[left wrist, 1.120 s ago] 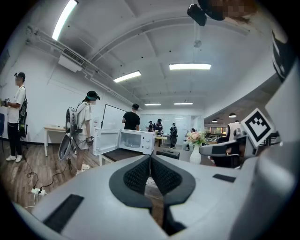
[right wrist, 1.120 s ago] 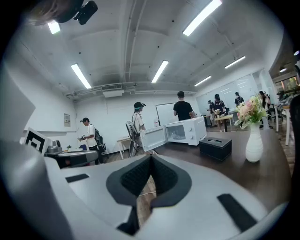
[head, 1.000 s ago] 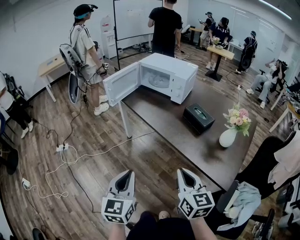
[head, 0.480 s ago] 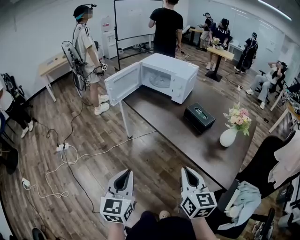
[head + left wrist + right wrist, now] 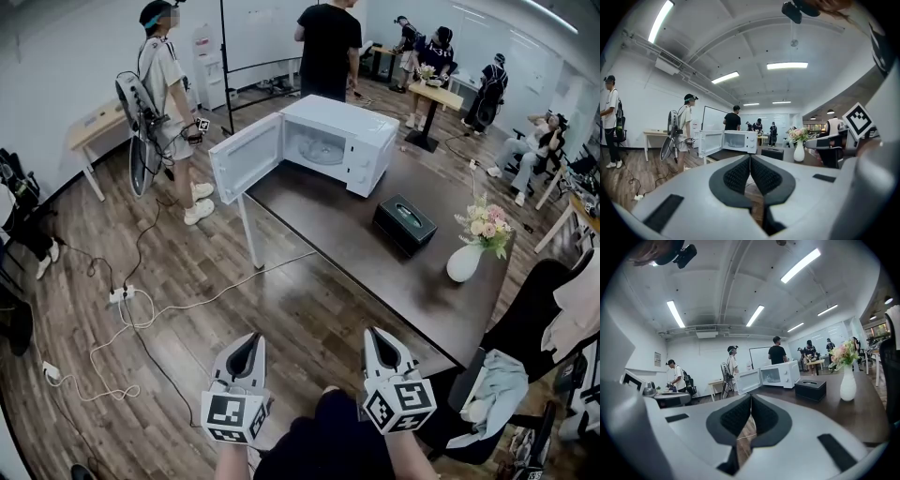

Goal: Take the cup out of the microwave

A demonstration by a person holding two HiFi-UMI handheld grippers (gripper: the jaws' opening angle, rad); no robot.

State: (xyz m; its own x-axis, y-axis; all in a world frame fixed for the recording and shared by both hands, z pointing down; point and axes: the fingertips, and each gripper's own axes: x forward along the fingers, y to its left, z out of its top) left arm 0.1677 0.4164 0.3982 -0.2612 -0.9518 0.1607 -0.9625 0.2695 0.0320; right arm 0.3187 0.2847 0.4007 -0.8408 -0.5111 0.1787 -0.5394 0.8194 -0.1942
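The left gripper [image 5: 247, 351] and right gripper [image 5: 376, 348] are being held closed and empty, side by side. The open-doored microwave [image 5: 330, 142] is being faced, well ahead of both tips.

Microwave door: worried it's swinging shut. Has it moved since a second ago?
No. The door keeps the same wide-open angle to the microwave body.

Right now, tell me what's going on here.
A person holds two grippers, the left gripper and the right gripper, both shut and empty, low over the floor short of the table. At the table's far end the microwave stands with its door open. What is inside it is too small to make out.
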